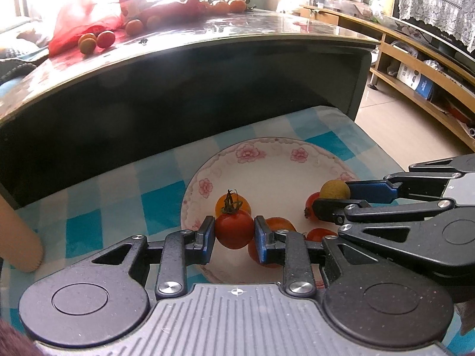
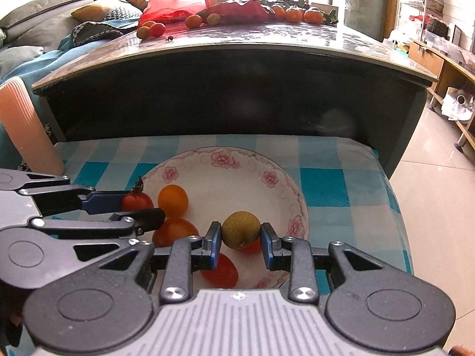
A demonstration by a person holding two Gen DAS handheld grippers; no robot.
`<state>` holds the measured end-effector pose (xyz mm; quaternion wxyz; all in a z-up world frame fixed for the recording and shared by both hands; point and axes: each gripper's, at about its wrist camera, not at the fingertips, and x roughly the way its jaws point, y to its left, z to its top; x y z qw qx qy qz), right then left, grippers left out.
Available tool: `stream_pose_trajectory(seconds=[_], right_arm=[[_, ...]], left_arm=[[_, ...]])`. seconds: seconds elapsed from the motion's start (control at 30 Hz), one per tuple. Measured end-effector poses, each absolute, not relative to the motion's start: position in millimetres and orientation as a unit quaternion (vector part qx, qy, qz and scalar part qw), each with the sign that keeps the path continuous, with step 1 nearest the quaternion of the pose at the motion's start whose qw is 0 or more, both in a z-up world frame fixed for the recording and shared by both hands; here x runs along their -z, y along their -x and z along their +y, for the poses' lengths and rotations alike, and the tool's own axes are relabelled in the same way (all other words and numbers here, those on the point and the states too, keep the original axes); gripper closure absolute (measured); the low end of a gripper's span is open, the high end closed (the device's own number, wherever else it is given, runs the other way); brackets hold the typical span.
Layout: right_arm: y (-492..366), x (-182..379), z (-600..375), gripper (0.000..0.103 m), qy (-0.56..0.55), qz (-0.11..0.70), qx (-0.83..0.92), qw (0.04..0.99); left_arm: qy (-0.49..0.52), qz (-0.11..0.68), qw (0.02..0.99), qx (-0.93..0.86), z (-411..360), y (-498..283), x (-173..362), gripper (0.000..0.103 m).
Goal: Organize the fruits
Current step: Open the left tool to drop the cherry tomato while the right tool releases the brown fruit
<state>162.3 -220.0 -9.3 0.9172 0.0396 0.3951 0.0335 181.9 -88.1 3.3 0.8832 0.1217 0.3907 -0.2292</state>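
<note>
- Left wrist view: the left gripper [image 1: 234, 231] clasped a red cherry tomato [image 1: 234, 227] between its blue pads, above the near rim of the floral plate [image 1: 276, 160]. The tomato's green stem pointed up.
- The plate rested on a blue-and-white checked cloth [image 1: 118, 195], near the cloth's right edge.
- Inside the plate: an orange tomato [image 1: 242, 203] just behind the held one, a larger orange-red tomato [image 1: 277, 224] partly hidden behind the right finger, and a further red tomato [image 1: 319, 233] toward the plate's right side.
- The right gripper [image 1: 335, 200] entered from the right, a yellow-green fruit [image 1: 335, 189] between its fingers over the plate's right side.
- A dark tabletop [image 1: 207, 29] stood behind the cloth; loose fruits [image 1: 96, 40] and a red plastic bag [image 1: 80, 20] lay toward its far left corner.
- Right wrist view: the right gripper [image 2: 241, 235] grasped the yellow-green fruit [image 2: 240, 229]; the left pad touched it, while contact at the right pad could not be confirmed.
- The plate [image 2: 267, 166] held an orange tomato [image 2: 173, 200], a large orange-red tomato [image 2: 175, 231], and a red tomato [image 2: 221, 270] at the near rim; another red fruit was mostly hidden under the yellow-green one.
- The left gripper [image 2: 139, 207] held the red cherry tomato [image 2: 136, 201] above the plate's left rim.
</note>
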Motion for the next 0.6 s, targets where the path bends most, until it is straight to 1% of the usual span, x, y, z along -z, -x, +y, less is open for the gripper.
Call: stream_pose_trajectory(seconds=[0.17, 0.27, 0.4, 0.6], right_arm=[[-162.6, 9.8, -219.9, 0.059, -0.04, 0.396, -0.032, 0.917], [-161.9, 9.1, -219.5, 0.059, -0.04, 0.396, -0.031, 0.917], [-160.9, 7.9, -219.1, 0.059, -0.041, 0.393, -0.029, 0.918], [-158.2, 5.5, -217.3, 0.059, -0.039, 0.388, -0.029, 0.921]], left_arm=[[-0.122, 0.391, 0.884, 0.225, -86.7, -182.0, -4.0, 0.063], [-0.122, 0.391, 0.884, 0.225, -86.4, -182.0, -4.4, 0.062], [-0.119, 0.391, 0.886, 0.221, -84.4, -182.3, -5.6, 0.058], [-0.118, 0.388, 0.888, 0.218, -81.4, -179.8, -8.4, 0.056]])
